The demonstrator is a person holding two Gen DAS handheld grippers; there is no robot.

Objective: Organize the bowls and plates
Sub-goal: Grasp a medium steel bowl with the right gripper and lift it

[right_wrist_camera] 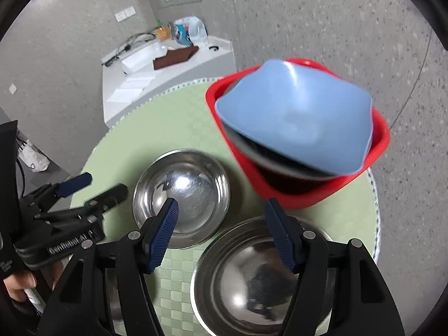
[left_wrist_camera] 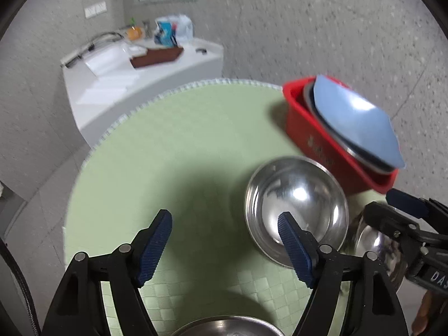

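A red bin (left_wrist_camera: 313, 137) (right_wrist_camera: 294, 193) at the table's far right holds a steel dish with a blue bowl (left_wrist_camera: 352, 120) (right_wrist_camera: 296, 120) tilted on top. A steel bowl (left_wrist_camera: 305, 196) (right_wrist_camera: 193, 190) sits upright on the green mat before it. A second steel bowl (right_wrist_camera: 252, 280) (left_wrist_camera: 378, 249) lies nearer, under my right gripper (right_wrist_camera: 221, 232), which is open and empty. My left gripper (left_wrist_camera: 224, 240) is open and empty, its right finger over the first bowl's near rim. A third steel dish's rim (left_wrist_camera: 224, 326) shows at the bottom edge.
The round table has a green checked mat (left_wrist_camera: 168, 154) (right_wrist_camera: 156, 128). Behind it stands a white counter (left_wrist_camera: 140, 75) (right_wrist_camera: 168, 67) with a sink, a brown tray and bags. Grey speckled floor surrounds the table.
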